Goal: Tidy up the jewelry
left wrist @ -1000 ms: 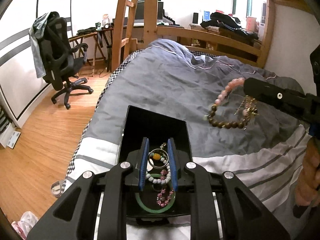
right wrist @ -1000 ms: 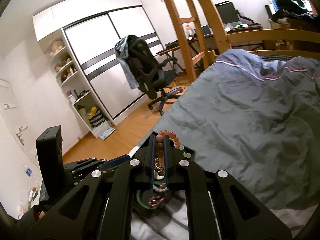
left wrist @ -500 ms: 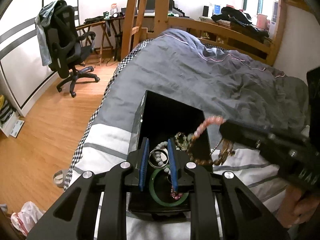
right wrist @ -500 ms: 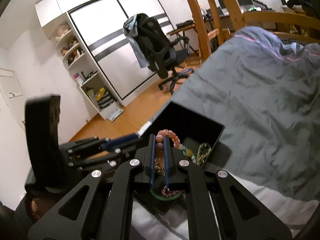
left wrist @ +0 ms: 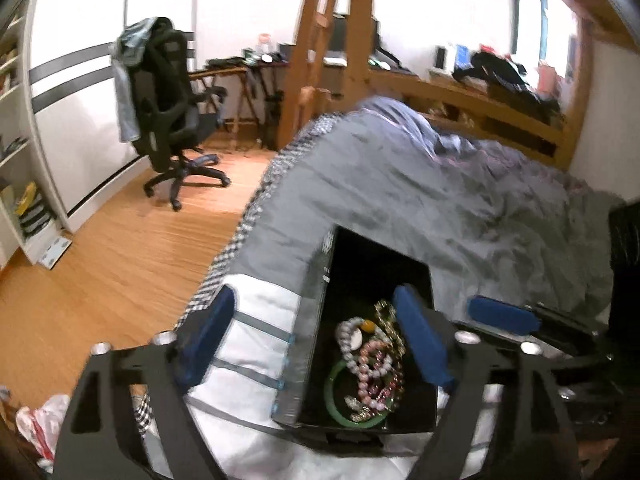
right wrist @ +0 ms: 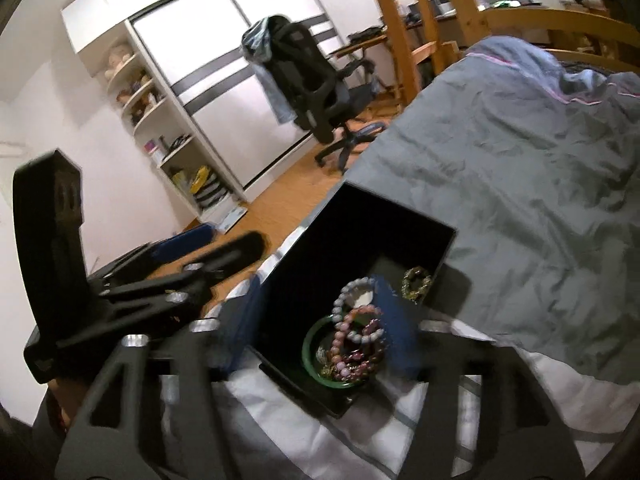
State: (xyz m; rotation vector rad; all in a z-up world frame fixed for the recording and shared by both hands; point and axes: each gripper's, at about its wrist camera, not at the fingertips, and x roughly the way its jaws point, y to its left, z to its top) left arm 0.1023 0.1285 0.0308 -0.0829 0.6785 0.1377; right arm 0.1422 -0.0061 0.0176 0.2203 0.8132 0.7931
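Observation:
A black open box (left wrist: pixel 316 344) sits on the bed near its foot and holds a green bangle (left wrist: pixel 332 396), a pink bead bracelet (left wrist: pixel 374 360), a white bead bracelet (left wrist: pixel 346 334) and a gold chain (left wrist: pixel 390 324). My left gripper (left wrist: pixel 316 340) is open, its blue pads astride the box's left wall. My right gripper (right wrist: pixel 320 328) is open over the box (right wrist: pixel 416 232), with the pink bead bracelet (right wrist: pixel 352 332) lying in the box between its pads. The right gripper's blue pad also shows in the left wrist view (left wrist: pixel 502 316).
The grey duvet (right wrist: pixel 520 168) covers the bed, with a white striped sheet (left wrist: pixel 256 344) at the near end. A black office chair (left wrist: pixel 168 112), a wooden bunk ladder (left wrist: pixel 320 52), white shelves (right wrist: pixel 160 128) and the wood floor (left wrist: pixel 112 260) lie to the left.
My right gripper brought the pink bead bracelet over the box and opened, leaving it inside. My left gripper opened wide and shifted left to straddle the box wall.

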